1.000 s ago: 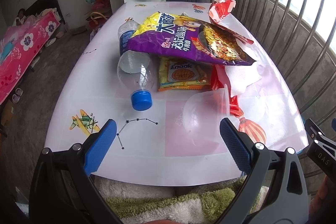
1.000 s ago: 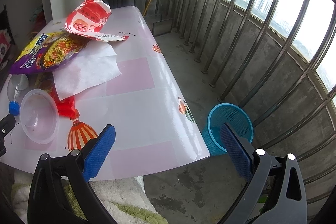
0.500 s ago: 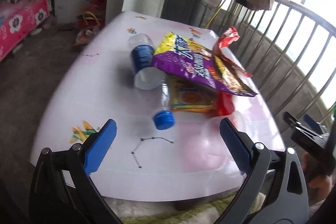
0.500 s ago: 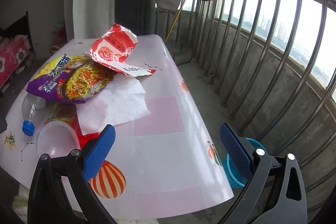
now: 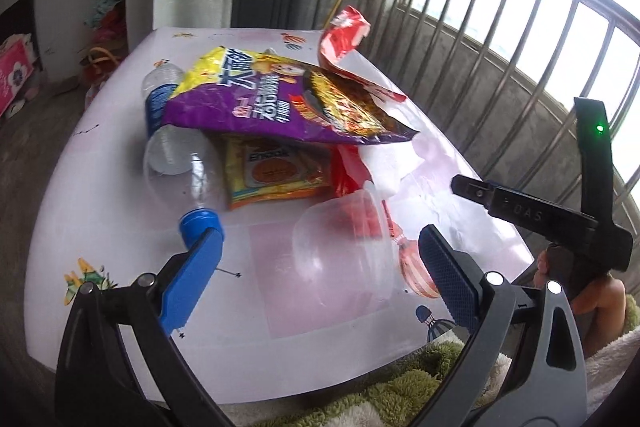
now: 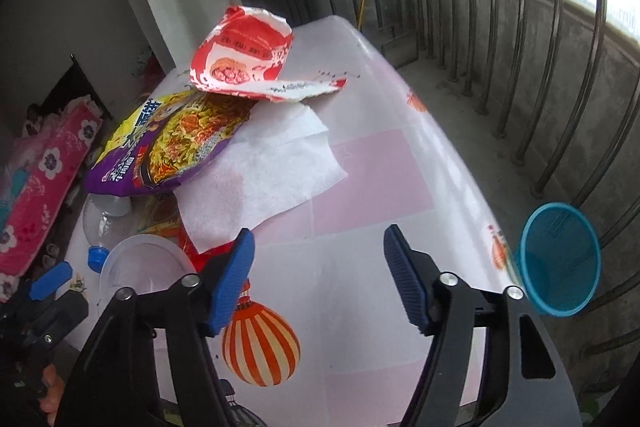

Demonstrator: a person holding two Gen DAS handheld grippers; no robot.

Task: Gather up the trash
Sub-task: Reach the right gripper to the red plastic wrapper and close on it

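Observation:
Trash lies piled on the white table [image 5: 100, 211]: a purple snack bag [image 5: 280, 103], a red wrapper [image 5: 344, 35], a clear bottle with a blue cap [image 5: 176, 155], a yellow packet [image 5: 276, 171], a white tissue [image 6: 276, 171] and a clear plastic bowl [image 5: 340, 251]. My left gripper [image 5: 316, 279] is open, its fingers either side of the bowl, just short of it. My right gripper [image 6: 320, 279] is open and empty above the table's near right part. The purple bag [image 6: 172, 143], red wrapper [image 6: 248, 59] and bowl [image 6: 140, 267] also show in the right wrist view.
A blue mesh waste basket [image 6: 560, 263] stands on the floor right of the table, by the metal railing [image 6: 540, 47]. A green and white fluffy rug [image 5: 400, 395] lies under the table's near edge. A pink bed [image 6: 36, 195] is at far left.
My left gripper has moved in toward the bowl, which now lies between its fingers. My right gripper has swung in closer over the table; its fingers stand nearer together but still open.

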